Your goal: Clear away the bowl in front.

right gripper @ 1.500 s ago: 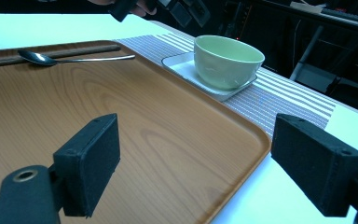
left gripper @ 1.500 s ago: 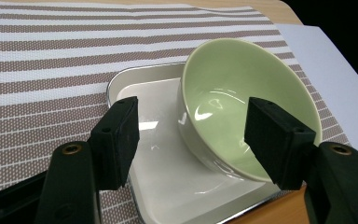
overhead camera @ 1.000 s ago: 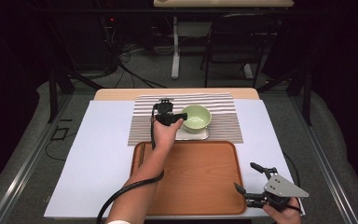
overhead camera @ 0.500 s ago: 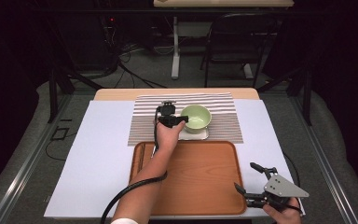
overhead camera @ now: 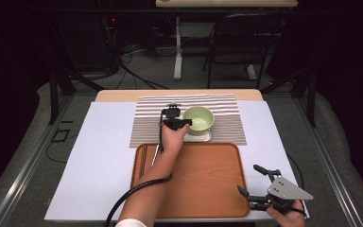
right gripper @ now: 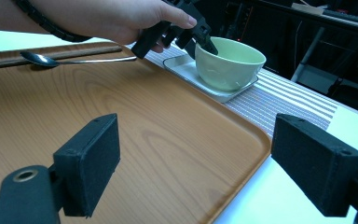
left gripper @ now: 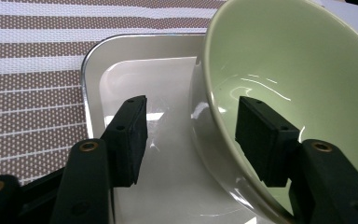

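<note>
At the centre of the high view, we see the left gripper [overhead camera: 183, 122] straddling the near rim of the pale green bowl [overhead camera: 199, 118], which sits on a small white rectangular dish [overhead camera: 206, 137]; its jaws have just been closing, pads not yet pressing. At lower right, the right gripper [overhead camera: 254, 183] hovers wide, holding nothing, over the wooden tray [overhead camera: 203, 189].

- Wooden tray [overhead camera: 203, 189]: middle bare, open passage from near edge toward striped mat [overhead camera: 146, 127].
- Spoon [right gripper: 51, 59] lies along tray's left rim; left forearm crosses that side too.
- Green bowl [overhead camera: 199, 119] sits in white dish [overhead camera: 207, 137] just past tray's far edge; left gripper [overhead camera: 182, 124] straddles bowl's wall.
- White tabletop cover [overhead camera: 94, 161] bare at left.
- Right gripper [overhead camera: 255, 187] occupies tray's near right corner.
</note>
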A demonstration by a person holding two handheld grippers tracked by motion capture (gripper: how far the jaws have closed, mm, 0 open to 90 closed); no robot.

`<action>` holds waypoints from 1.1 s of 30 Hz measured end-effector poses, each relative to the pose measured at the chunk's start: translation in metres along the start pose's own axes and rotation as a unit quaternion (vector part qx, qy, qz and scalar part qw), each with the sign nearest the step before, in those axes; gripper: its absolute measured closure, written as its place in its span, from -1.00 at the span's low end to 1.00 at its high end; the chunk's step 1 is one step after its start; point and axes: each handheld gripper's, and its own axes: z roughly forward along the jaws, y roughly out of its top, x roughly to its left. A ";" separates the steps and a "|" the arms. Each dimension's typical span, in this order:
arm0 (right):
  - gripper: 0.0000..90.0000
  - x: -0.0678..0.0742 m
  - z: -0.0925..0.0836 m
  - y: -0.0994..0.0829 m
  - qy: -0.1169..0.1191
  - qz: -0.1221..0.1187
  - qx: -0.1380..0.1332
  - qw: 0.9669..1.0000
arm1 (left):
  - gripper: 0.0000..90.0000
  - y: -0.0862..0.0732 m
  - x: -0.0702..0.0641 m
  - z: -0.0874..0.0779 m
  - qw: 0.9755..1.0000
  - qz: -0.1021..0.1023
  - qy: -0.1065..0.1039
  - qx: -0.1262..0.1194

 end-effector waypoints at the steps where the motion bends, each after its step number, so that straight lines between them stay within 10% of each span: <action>1: -0.66 0.000 0.000 0.000 0.000 0.000 0.000 1.000 | 0.01 0.000 0.000 0.001 1.000 0.001 0.000 0.000; 33: -0.66 0.000 0.000 0.000 0.003 -0.001 -0.001 1.000 | 0.53 0.003 -0.006 0.008 1.000 0.025 -0.004 -0.009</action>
